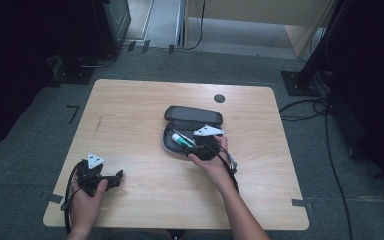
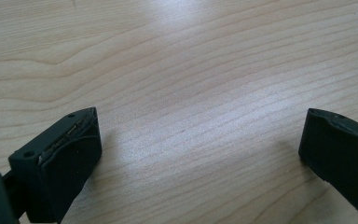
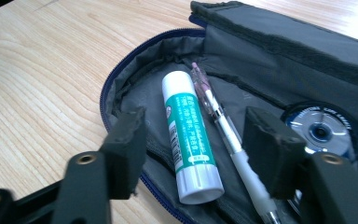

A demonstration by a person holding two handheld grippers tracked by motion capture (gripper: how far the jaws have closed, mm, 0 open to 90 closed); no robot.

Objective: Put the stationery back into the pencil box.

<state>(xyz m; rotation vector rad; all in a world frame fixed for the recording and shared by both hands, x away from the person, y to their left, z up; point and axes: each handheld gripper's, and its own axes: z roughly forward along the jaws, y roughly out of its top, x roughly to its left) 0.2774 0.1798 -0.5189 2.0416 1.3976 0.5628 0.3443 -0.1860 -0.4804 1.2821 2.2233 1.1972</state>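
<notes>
Grey carpet surrounds the pale wooden surface (image 1: 145,115) in the high view, where your open pencil case (image 1: 192,118) lies right of centre in the frame, lid flap folded back toward the top. Your right claw (image 1: 196,141) hangs over the case's open half, beside a green and white glue stick (image 1: 182,140), while your left claw (image 1: 116,176) rests low in the lower left of the frame, well apart from the case. In the left gripper view, the jaws stand wide with bare wood grain between them. In the right gripper view, your jaws stand partly apart above the case (image 3: 279,51), pressing on nothing; the glue stick (image 3: 189,140) lies between them, a white pen (image 3: 228,140) just beside it, and a round silver disc (image 3: 321,130) sits at the right.
</notes>
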